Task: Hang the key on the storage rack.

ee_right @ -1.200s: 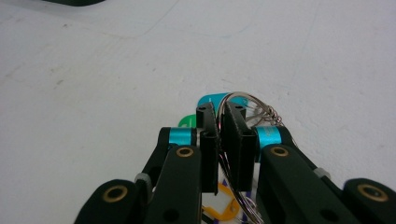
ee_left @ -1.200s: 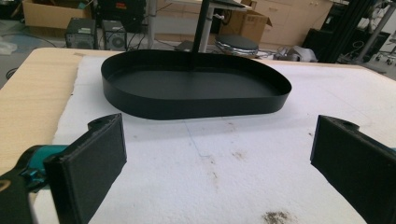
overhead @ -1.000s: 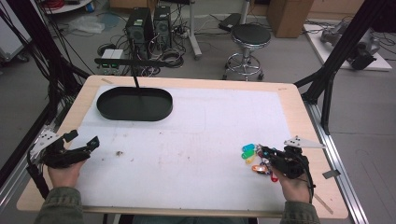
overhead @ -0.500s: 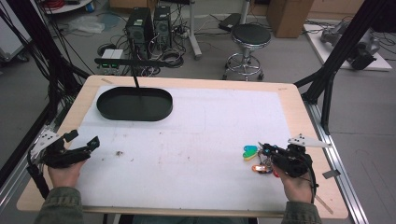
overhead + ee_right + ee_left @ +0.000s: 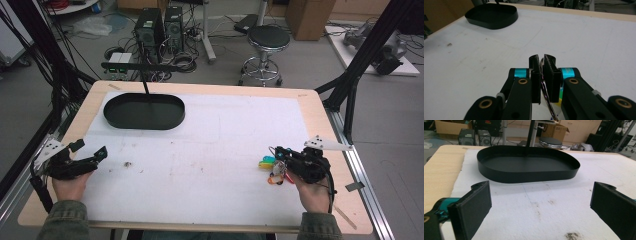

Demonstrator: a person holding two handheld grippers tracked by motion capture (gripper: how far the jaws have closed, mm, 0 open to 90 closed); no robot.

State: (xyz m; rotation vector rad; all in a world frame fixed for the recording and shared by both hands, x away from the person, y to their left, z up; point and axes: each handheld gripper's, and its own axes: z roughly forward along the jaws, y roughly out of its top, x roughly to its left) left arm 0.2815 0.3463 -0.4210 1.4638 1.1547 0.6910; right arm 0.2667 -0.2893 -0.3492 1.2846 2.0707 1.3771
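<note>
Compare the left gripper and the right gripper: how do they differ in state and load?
The left gripper has its fingers spread wide with nothing between them; the right gripper has its fingers shut on a thin ring carrying colourful tags. The left gripper faces the black oval tray; the right gripper is farther from it. Both are hand-held.

A wooden table (image 5: 327, 130) carries a white mat (image 5: 225, 145) and black oval tray (image 5: 144, 111).

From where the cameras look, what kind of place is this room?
Most likely a robotics lab or workshop, not a home. A black metal frame stands around the table, computer towers and loose cables sit on the floor behind it, and cardboard boxes and a stool are nearby.
</note>
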